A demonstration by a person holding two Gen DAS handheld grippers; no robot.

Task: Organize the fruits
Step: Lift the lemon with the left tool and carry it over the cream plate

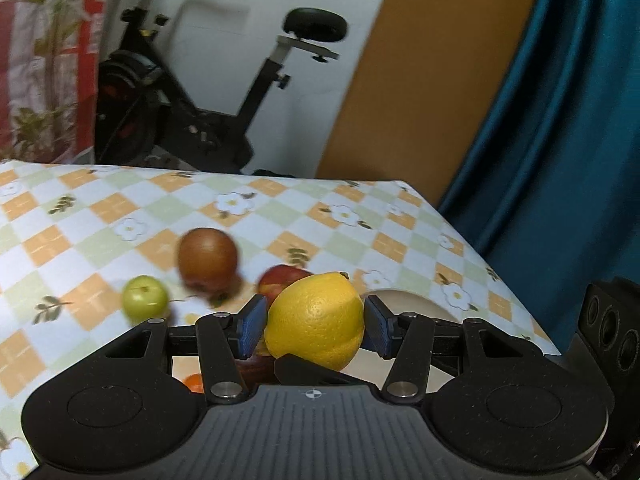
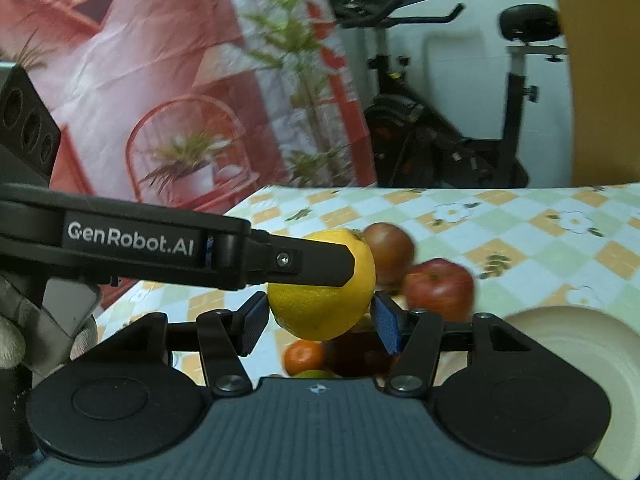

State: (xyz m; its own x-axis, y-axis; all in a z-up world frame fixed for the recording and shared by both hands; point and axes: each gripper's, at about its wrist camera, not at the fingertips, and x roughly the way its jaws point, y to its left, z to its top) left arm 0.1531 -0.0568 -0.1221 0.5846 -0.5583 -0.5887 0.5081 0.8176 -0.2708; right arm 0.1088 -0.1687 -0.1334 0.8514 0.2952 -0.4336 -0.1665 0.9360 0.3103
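A yellow lemon sits between the blue pads of my left gripper, held above the table. In the right wrist view the same lemon lies between my right gripper's blue pads too, and the left gripper's black finger crosses over its top. Both grippers meet at the lemon. On the table lie a brown round fruit, a small green fruit, a red apple and a small orange.
A cream plate sits at the right on the checked flowered tablecloth. The table's far edge and right corner are near. An exercise bike and a blue curtain stand beyond.
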